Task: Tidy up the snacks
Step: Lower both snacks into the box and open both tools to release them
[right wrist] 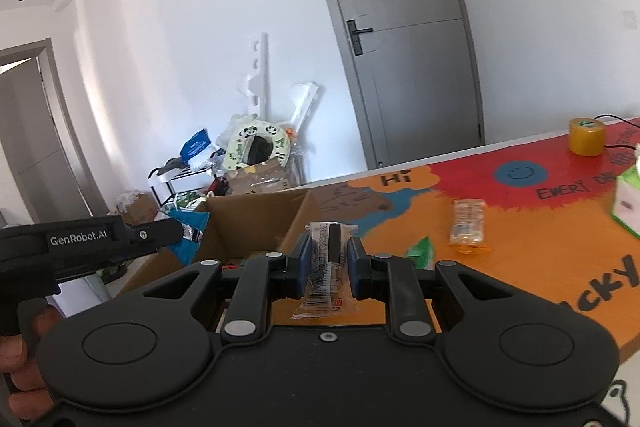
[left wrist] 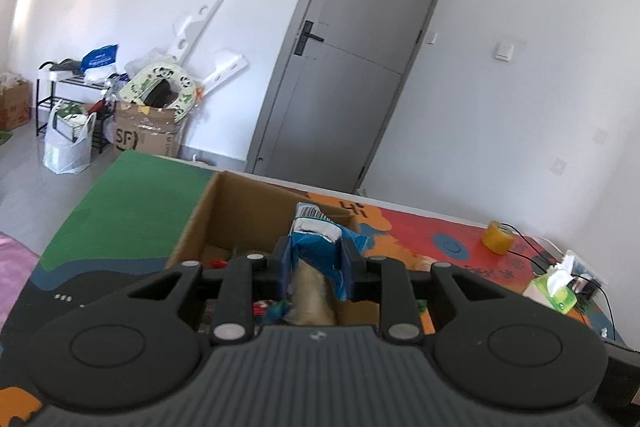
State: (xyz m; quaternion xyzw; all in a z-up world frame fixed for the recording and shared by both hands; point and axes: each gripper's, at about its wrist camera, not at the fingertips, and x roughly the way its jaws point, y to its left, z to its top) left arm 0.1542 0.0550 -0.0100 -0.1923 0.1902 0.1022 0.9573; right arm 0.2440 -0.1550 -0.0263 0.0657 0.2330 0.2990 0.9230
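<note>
1. While both of your grippers carry snacks, the cardboard box point(left wrist: 240, 223) sits just ahead of them on the colourful table mat point(right wrist: 520, 267), open at the top.
2. Your left gripper point(left wrist: 316, 267) is nearly closed, its blue pads pinching a blue snack bag point(left wrist: 316, 247) that stands up between them, over the near edge of the box.
3. Your right gripper point(right wrist: 329, 259) is clamped as tight as it goes on a clear-wrapped snack bar point(right wrist: 326, 267) with a barcode, held just short of the box's near corner.
4. Expect both packets to be light and soft. The film is probably slippery and crumples easily, so hold across the filled middle, not the flat sealed ends, and don't squeeze hard, since the contents may crush.
5. From the left wrist view you can see into the box, where a few small colourful items lie at the bottom; the bag's torn silver top also shows there. I cannot tell what those items are.
6. From the right wrist view you get what the left misses: another clear snack packet point(right wrist: 467, 225) lying on the mat to the right, well apart from the box and not yet put away, plus your left gripper from the side with a hand point(right wrist: 20, 359) around its handle.
7. Both views show the yellow tape roll point(right wrist: 587, 137) and the green tissue box point(left wrist: 554, 293) at the far right.
</note>
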